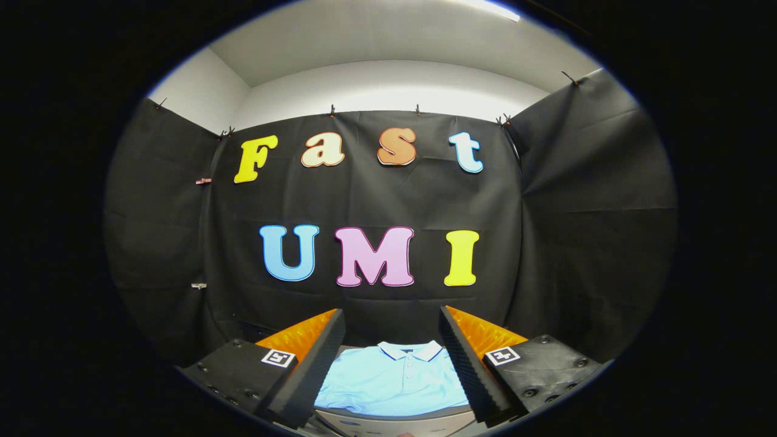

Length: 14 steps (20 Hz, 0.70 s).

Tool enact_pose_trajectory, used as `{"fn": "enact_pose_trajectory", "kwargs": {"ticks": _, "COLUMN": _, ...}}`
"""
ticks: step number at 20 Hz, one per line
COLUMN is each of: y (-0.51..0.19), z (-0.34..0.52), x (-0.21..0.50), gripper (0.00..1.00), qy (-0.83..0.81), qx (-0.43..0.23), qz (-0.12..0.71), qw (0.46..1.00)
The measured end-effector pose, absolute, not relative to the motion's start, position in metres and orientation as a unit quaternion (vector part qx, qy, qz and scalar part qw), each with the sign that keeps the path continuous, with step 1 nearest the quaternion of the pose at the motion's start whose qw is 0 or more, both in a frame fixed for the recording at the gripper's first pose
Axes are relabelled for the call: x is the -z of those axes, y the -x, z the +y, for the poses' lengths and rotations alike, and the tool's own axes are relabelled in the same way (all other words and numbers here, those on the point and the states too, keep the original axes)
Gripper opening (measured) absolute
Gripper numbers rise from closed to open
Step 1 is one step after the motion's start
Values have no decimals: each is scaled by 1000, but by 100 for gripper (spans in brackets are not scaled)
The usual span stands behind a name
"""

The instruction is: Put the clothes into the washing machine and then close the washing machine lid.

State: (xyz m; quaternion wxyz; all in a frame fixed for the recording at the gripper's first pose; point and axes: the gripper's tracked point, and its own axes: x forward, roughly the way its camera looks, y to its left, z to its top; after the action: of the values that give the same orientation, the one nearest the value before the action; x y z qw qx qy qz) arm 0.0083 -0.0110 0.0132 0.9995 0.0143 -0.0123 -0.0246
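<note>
The tongs [391, 340] hang with their two fingers spread wide, holding nothing, above a folded light-blue polo shirt [391, 379] that lies flat between and just beyond them. The shirt's collar [411, 350], trimmed in white with a darker inner band, points away from the tongs, and a short buttoned placket [406, 368] runs down from it. The garment rests on a pale, rounded surface [394, 422] whose near edge shows below the shirt; whether that is the washing machine's top or a tabletop cannot be told from here. Behind everything hangs the booth's black cloth wall [576, 212].

By its look the shirt is light, soft and limp: it should sag and unfold once lifted rather than keep its shape, and there is nothing fragile about it. A sound hold would likely be a pinch of bunched fabric near the middle of the chest, gathering several layers so the fold does not slip free.
</note>
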Motion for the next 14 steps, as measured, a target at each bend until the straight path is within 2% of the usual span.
{"fn": "enact_pose_trajectory", "kwargs": {"ticks": 14, "y": -38, "z": -10, "x": 21, "gripper": 98, "qy": -21, "qx": 41, "qz": 41, "qw": 998}}
